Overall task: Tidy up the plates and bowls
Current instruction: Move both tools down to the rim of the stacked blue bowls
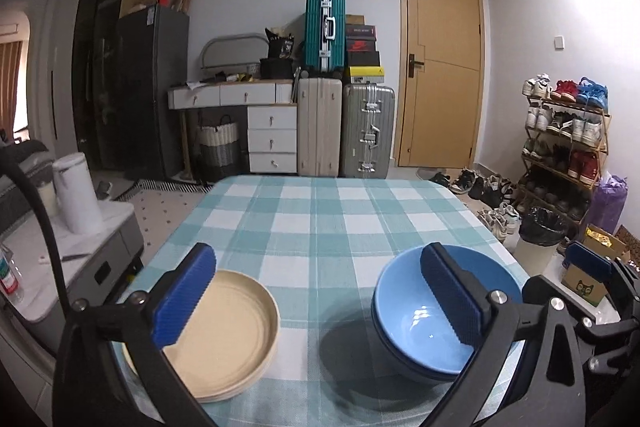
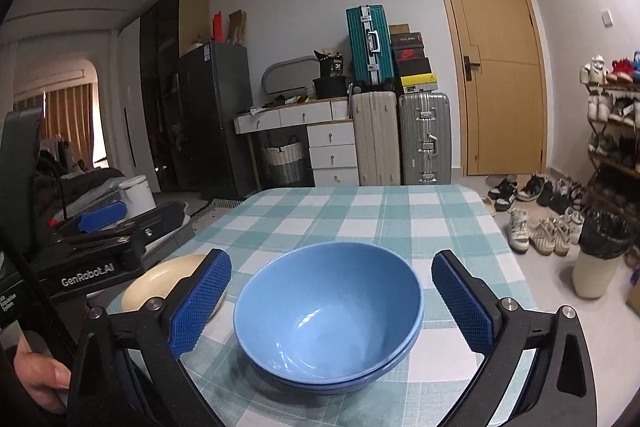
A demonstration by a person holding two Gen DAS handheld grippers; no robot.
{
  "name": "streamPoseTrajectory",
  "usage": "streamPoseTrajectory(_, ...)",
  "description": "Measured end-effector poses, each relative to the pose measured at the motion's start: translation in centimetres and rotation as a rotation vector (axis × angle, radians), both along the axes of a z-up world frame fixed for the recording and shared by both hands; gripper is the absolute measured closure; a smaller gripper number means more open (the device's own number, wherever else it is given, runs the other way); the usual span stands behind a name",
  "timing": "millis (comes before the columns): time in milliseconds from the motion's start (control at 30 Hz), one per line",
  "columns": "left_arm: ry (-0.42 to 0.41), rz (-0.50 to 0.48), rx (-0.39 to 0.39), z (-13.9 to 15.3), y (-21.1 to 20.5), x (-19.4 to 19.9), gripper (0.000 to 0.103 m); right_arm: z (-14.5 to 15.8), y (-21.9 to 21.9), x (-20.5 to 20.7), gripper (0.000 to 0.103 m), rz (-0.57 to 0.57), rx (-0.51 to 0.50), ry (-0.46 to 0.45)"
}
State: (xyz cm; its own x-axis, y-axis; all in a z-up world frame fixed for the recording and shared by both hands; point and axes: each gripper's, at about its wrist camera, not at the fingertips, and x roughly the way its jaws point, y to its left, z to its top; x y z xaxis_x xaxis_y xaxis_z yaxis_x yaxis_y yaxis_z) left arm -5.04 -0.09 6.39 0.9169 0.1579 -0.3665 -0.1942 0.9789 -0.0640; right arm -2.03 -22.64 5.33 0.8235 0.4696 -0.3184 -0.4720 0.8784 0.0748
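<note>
Stacked blue ceramic bowls (image 2: 328, 315) are framed between the right tongs (image 2: 332, 307), released wide; left tongs (image 1: 316, 299) likewise released, nothing held.

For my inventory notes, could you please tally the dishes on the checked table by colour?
Blue bowls: 2, nested one inside the other.
Beige plates: at least 2, stacked; the exact number is hard to tell from the rims.
Total: at least 4 dishes.
</note>
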Motion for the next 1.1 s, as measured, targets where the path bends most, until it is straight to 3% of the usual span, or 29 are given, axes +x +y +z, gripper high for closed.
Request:
streamPoseTrajectory(367, -0.025, 0.057, 0.025, -0.2, -0.8, -0.9, 0.0, 0.0, 0.3, -0.7, 0.001, -0.014, -0.036, -0.034)
streamPoseTrajectory(600, 0.039, 0.067, 0.048, -0.8, -1.5, 0.6, 0.0, -0.5, -1.4, 1.2, 0.001, -0.087, 0.001, 0.053)
streamPoseTrajectory(667, 0.065, 0.087, 0.089, -1.1, -2.0, 1.4, 0.0, -0.8, -2.0, 2.2, 0.001, -0.116, 0.014, 0.099)
streamPoseTrajectory(867, 0.208, 0.072, 0.095, -2.3, -2.2, 4.9, 0.0, -2.0, -2.8, 5.4, 0.001, -0.124, 0.026, 0.202)
streamPoseTrajectory(1100, 0.485, -0.042, -0.025, -5.7, -2.7, 9.9, 0.0, -4.5, -3.2, 10.3, 0.001, -0.103, 0.069, 0.405)
